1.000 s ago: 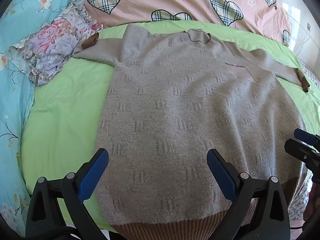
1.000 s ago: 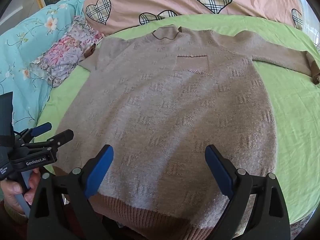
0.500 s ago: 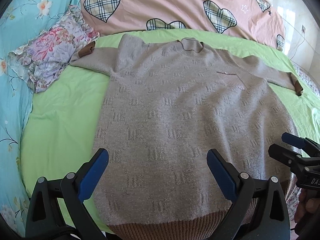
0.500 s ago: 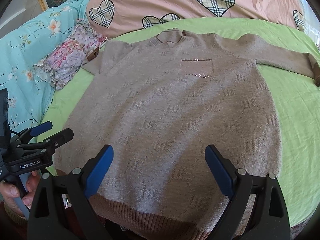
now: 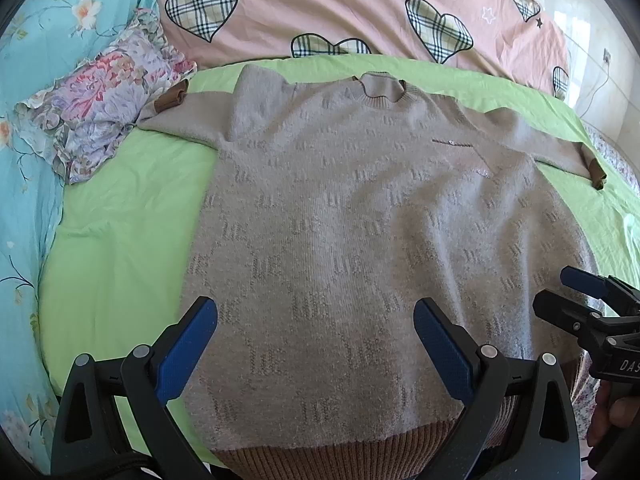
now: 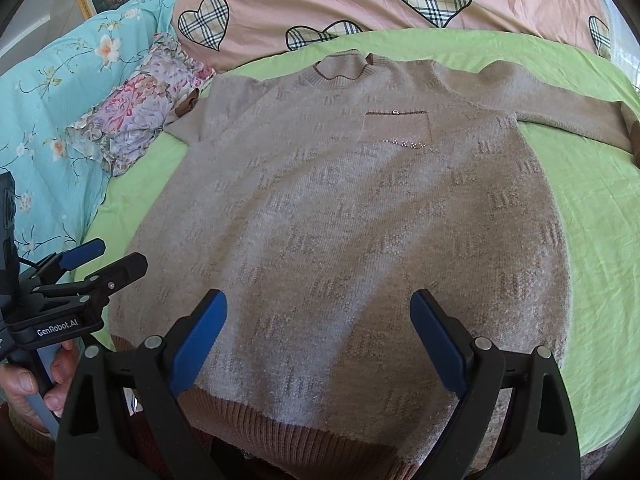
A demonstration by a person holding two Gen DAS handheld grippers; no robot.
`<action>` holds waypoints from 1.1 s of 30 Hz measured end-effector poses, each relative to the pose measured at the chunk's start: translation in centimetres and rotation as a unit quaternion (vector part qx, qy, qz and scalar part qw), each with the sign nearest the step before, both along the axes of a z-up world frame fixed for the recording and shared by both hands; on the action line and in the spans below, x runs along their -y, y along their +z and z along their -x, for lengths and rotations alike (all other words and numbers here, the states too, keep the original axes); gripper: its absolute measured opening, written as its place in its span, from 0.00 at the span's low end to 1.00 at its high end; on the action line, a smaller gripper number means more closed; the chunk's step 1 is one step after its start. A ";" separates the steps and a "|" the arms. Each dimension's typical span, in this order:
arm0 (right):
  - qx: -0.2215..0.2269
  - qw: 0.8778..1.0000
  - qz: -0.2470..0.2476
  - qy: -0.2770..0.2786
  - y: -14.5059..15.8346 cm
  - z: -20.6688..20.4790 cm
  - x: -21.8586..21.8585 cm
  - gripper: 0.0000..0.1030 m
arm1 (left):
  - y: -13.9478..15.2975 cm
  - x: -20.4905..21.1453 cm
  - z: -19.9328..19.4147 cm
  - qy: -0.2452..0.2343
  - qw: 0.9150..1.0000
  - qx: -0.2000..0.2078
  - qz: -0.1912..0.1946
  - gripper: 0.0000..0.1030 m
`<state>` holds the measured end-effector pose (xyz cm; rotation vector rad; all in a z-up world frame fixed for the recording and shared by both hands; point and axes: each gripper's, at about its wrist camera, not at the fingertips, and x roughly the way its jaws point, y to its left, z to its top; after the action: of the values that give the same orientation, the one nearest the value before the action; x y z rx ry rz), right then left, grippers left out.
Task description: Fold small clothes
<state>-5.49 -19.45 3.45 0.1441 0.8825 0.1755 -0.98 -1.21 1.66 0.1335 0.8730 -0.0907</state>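
I take the taupe knitted sweater with the brown ribbed hem (image 5: 360,240) as my landmark. It lies flat and face up on the lime-green bedsheet (image 5: 120,240), collar at the far side, hem toward me, both sleeves spread out sideways. Its small chest pocket with a row of sparkling studs (image 6: 396,128) sits just below the collar.

My left gripper (image 5: 316,344) hovers over the hem end of the sweater, pointing up its length toward the collar. Its blue-padded fingers (image 5: 184,352) stand wide apart with nothing between them; the left finger hangs over the sweater's left edge, the right one over the knit itself. From the right wrist camera I see the same tool (image 6: 104,258) from the side, level and low beside the sweater's lower left corner, with the person's bare hand (image 6: 36,384) wrapped round its handle.

My right gripper (image 6: 320,340) is likewise released, its fingers spread and empty above the hem, aimed at the collar. In the left wrist view it (image 5: 560,292) shows at the sweater's lower right edge, fingers pointing inward.

Beyond the left sleeve cuff lies a frilled floral cloth (image 5: 100,108), on a turquoise flowered quilt (image 5: 28,160). Beyond the collar runs a pink cover printed with plaid hearts (image 5: 360,4).
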 end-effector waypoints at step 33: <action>0.011 0.998 -0.032 -0.053 0.7 -1.3 4.7 0.90 | -1.1 1.8 -4.4 -0.015 1.000 -0.022 -0.002 0.96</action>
<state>-4.19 -24.18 4.19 0.2475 0.8461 0.1056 3.43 -2.97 0.56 0.1493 0.9151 -0.1199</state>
